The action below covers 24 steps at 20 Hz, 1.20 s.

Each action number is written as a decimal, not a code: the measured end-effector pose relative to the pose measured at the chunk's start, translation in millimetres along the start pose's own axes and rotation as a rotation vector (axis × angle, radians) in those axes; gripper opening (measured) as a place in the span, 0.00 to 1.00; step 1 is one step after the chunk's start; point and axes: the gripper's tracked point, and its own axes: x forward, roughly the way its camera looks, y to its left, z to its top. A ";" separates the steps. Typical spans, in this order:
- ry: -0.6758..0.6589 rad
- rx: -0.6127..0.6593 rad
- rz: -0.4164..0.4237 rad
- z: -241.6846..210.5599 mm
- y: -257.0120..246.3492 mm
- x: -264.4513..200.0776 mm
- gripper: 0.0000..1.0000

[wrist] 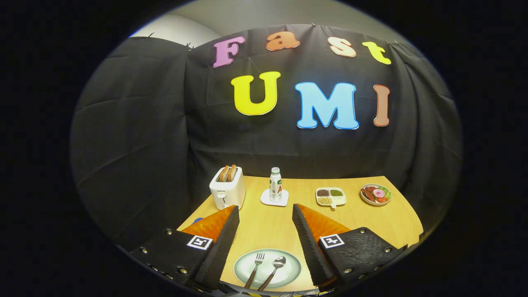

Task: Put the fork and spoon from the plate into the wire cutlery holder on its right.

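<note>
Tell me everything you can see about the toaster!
The toaster is a small white box with rounded corners, smooth like plastic. Two slices of brown toast stand upright in its top slots, poking out. A lever and a knob sit on its front end. It stands upright on the wooden table, near the far edge, left of the bottle. It lies beyond the open gripper, which holds nothing, and just past the left finger's tip; nothing else touches it.
</note>
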 end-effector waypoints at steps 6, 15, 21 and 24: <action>0.113 0.042 -0.059 -40.0 -13.0 16.6 0.80; 0.418 0.105 -0.114 -151.6 -17.1 29.1 0.81; 0.611 0.145 -0.130 -227.4 -14.0 28.9 0.82; 0.677 0.172 -0.131 -256.1 -11.0 30.8 0.82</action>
